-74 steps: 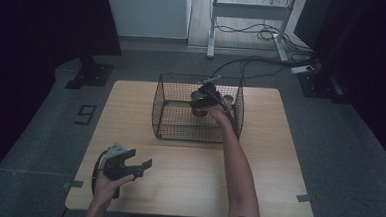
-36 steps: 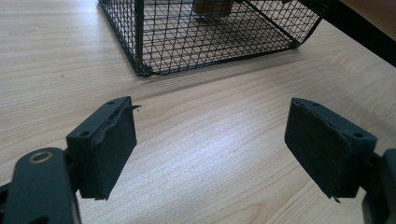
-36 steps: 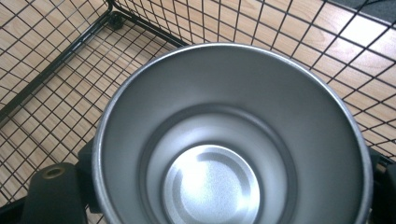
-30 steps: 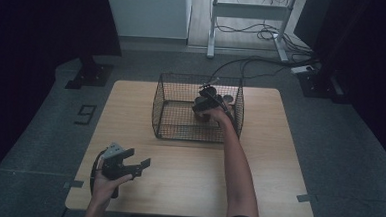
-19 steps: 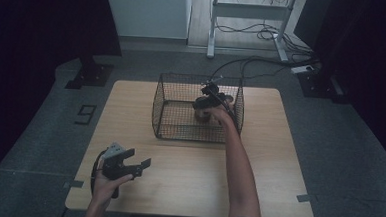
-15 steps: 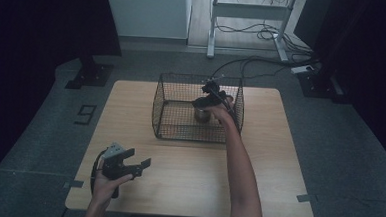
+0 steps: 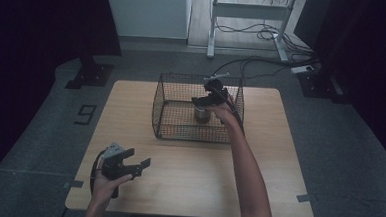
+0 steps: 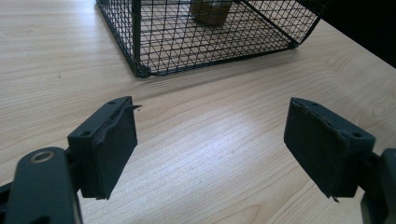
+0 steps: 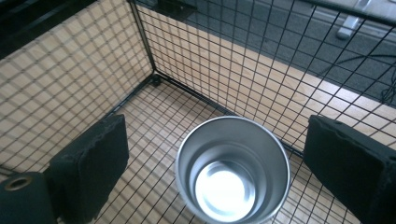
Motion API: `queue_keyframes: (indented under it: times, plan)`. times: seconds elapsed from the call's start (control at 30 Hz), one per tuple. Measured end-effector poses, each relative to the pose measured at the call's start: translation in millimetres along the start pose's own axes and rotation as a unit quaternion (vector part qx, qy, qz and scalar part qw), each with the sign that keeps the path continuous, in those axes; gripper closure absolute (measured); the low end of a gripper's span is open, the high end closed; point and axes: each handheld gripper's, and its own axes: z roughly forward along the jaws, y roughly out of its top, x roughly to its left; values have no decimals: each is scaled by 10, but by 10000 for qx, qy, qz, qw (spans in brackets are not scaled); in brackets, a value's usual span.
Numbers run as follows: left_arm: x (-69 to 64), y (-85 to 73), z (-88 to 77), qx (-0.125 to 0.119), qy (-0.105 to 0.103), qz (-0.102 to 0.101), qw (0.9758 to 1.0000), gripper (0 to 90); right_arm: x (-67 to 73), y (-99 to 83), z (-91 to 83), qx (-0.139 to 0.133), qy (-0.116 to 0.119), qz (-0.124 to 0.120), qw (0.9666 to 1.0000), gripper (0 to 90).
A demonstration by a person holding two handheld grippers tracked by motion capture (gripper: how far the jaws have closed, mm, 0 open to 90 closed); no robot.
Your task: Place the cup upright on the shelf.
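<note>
Since the work in hand is at the far basket, the lines run from the near table edge outward.

Left gripper [image 7: 137, 164]: held low by the near left corner of the pale wooden table [image 7: 187, 188], jaws spread wide with bare wood between the pads [image 8: 112, 144]; it holds nothing.

Left arm: wrist and hand come in short from the near edge, gripper pointing toward the basket, well apart from it.

Right arm: forearm stretched long from the near edge up over the near wall of the black wire mesh basket [image 7: 168, 119], hand bent down at the wrist.

Right gripper [image 9: 219, 158]: poised above the cup, jaws apart, one pad on each side of the rim and touching neither.

Cup place: the shiny round steel cup [image 9: 232, 170] stands upright and empty on the basket floor, toward its right far part, near the far mesh wall.

Cup handling: likely light, stiff and slick, thin-walled, not fragile; a hard pinch could make it slide or tip.

Where to grip: probably across the upper wall just below the rim, pads square on opposite sides.
</note>
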Motion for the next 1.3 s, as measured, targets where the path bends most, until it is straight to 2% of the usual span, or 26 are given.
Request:
queue_keyframes:
  times: [0.27, 0.5, 0.63, 0.83, 1.07, 1.3]
  plan:
    - [-20, 8, 0, 9, 19, 30, 10000, 174, 103, -100, -348, -212, 133, -48, 9997, 95]
    - [-39, 9, 10, 19, 51, 44, 10000, 174, 183, -310, -681, -461, 220, -162, 9986, 118]
    - [-65, 5, 42, 76, 46, 92, 9999, 175, 214, -487, -839, -554, 227, -249, 9979, 129]
    - [-109, 4, 69, 125, 26, 169, 9998, 174, 209, -742, -1003, -698, 250, -238, 9970, 133]
    - [-140, -1, 92, 176, 21, 212, 9996, 174, 239, -1085, -1287, -909, 291, -250, 9951, 144]
    - [-160, -3, 110, 217, 12, 247, 9995, 173, 218, -1453, -1491, -987, 253, -183, 9946, 154]
